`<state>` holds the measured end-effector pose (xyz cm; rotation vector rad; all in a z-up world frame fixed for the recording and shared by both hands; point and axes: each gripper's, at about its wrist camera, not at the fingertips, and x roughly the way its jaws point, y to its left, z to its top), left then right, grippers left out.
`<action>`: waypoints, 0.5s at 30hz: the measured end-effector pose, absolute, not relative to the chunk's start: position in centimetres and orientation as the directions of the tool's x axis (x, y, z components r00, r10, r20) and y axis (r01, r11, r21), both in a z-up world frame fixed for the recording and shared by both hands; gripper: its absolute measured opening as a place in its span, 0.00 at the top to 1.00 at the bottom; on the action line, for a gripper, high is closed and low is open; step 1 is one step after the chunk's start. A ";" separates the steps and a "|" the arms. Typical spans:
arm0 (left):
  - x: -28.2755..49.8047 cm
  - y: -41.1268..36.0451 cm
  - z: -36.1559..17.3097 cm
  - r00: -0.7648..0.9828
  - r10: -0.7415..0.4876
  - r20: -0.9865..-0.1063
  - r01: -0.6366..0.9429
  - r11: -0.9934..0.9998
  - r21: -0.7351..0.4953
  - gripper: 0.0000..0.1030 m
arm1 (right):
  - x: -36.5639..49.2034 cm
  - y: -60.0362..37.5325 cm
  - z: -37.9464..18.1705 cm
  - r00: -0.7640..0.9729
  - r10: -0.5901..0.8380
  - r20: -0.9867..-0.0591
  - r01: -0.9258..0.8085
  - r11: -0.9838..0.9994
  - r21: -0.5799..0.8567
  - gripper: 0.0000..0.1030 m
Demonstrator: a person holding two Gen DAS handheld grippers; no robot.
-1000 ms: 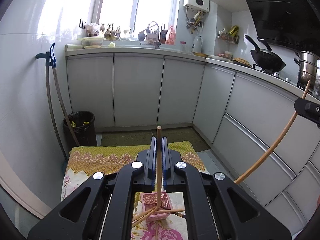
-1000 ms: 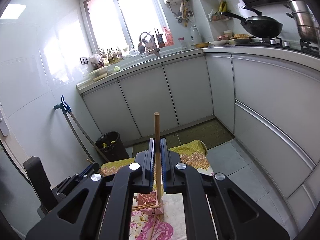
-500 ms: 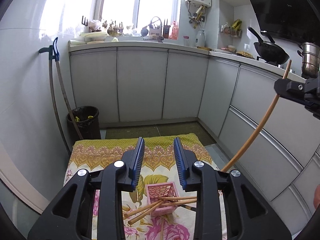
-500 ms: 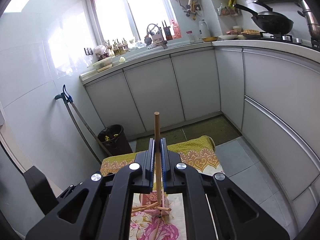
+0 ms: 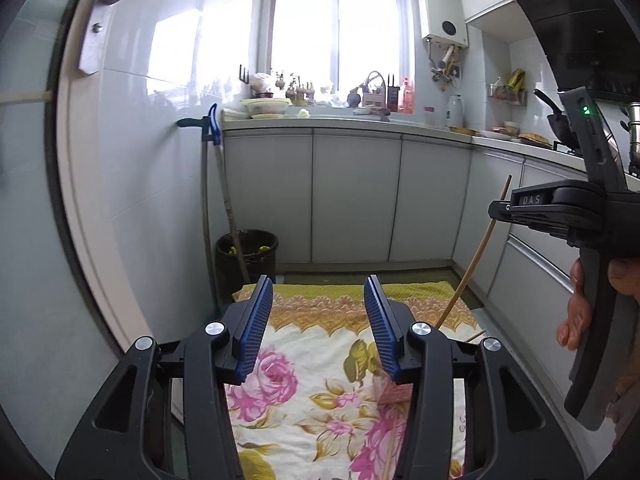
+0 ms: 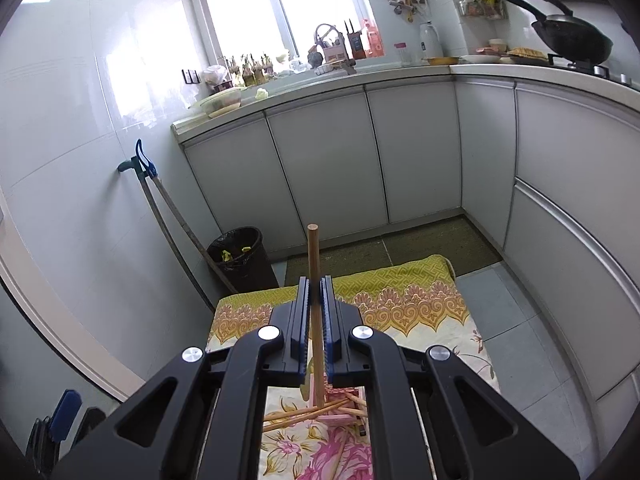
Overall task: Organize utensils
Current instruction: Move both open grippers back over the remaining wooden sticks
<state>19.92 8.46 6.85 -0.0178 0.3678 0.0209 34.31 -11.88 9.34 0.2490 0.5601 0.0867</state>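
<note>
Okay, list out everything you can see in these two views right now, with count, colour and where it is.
Chopstick held upright: one, light wood, clamped in the right tool above the basket.
Loose chopsticks: several, light wood, lying across the basket and on the cloth.
Basket: one, pink lattice, on the cloth.
Floral cloth: one, yellow border with pink flowers, covering the work surface.
Trash bin: one, black, on the floor by the white cabinets.
Wok: one, black, on the stove at right.
Left tool: one, black with blue pads, open over the cloth.
Right tool: one, black with blue pads, shut on the chopstick.
</note>
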 end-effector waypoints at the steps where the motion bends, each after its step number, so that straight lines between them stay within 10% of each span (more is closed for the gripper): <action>1: 19.5 9.0 6.3 0.931 0.024 -0.365 -0.033 0.999 -0.018 0.56 | 34.7 -11.4 8.7 0.843 0.143 -0.519 -0.012 0.969 0.248 0.94; 15: 20.7 10.6 2.6 0.886 0.041 -0.462 -0.043 0.999 0.005 0.55 | 38.3 -9.0 1.2 0.816 0.089 -0.571 0.019 0.983 0.181 0.93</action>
